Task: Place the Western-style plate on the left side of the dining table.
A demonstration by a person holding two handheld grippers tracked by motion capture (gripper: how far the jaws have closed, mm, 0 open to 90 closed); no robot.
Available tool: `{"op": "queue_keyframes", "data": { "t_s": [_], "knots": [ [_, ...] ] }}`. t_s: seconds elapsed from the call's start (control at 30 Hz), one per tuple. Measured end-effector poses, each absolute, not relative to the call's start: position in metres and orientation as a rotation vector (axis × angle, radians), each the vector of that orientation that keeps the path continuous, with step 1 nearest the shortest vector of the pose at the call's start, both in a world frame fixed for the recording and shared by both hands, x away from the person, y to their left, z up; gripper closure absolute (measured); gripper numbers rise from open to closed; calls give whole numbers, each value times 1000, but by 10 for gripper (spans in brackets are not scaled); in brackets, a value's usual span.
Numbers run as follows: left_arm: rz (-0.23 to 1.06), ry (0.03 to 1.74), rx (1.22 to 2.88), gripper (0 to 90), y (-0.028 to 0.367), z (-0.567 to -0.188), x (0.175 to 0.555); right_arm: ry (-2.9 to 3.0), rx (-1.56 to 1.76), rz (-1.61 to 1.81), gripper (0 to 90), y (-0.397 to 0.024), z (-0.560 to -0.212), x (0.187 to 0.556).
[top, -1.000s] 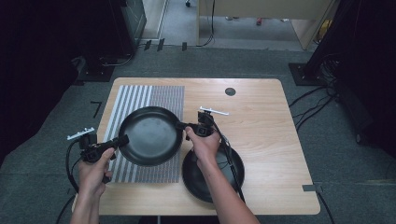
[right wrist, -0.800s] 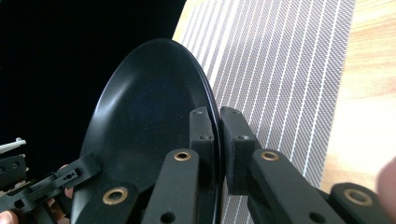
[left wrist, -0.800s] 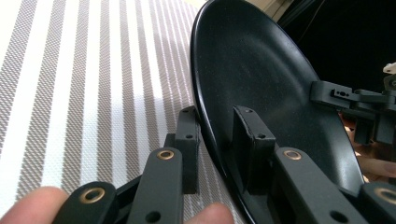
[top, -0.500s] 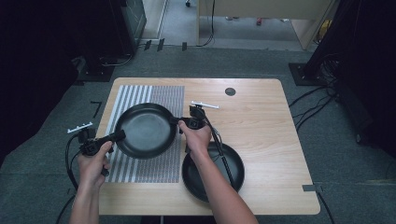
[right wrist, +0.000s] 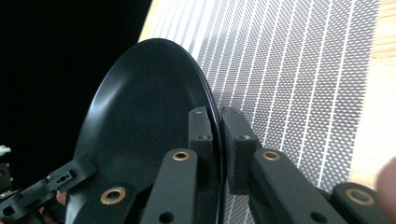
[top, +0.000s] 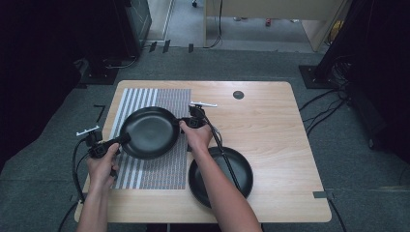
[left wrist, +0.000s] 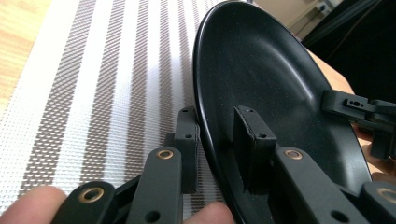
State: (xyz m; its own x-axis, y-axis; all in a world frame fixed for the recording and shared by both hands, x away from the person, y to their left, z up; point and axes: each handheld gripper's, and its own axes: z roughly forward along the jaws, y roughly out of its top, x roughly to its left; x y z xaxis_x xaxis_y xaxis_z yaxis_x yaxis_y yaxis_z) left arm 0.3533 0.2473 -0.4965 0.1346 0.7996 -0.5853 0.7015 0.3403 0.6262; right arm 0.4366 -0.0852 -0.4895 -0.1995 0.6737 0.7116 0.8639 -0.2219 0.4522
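While both hands share the load, a black plate [top: 149,132] hangs over the striped mat [top: 159,99] at the left of the table [top: 270,111], pinched at two opposite points of its rim. Splitting the hold this way probably keeps the wide, shallow dish level and stops it from swinging, which a single pinch at one edge would not do well. The mat lies directly beneath it, so it looks like the spot where the plate is meant to rest. Whether the plate already touches the mat I cannot tell.

A second black plate [top: 241,166] sits flat on the bare wood nearer the person, partly hidden under the right forearm and apart from the mat.

The left gripper [top: 110,143] has its jaws drawn in narrow on the plate's near-left rim. In the left gripper view, one pad lies inside the bowl and the other under the edge [left wrist: 224,140], with the rim clamped between them. The right gripper [top: 183,122] grips the opposite edge in the same way, and in the right gripper view its pads [right wrist: 201,130] press from both sides on the thin rim [right wrist: 140,107]. Neither gripper touches the mat or the second plate.
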Motion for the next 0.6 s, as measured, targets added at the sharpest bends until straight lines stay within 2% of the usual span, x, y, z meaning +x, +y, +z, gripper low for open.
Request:
{"op": "queue_keyframes", "data": {
  "t_s": [0.6],
  "knots": [
    [126, 1664, 1385, 701, 248, -516, 363, -1871, -1872, -1356, 832, -73, -507, 453]
  ]
}}
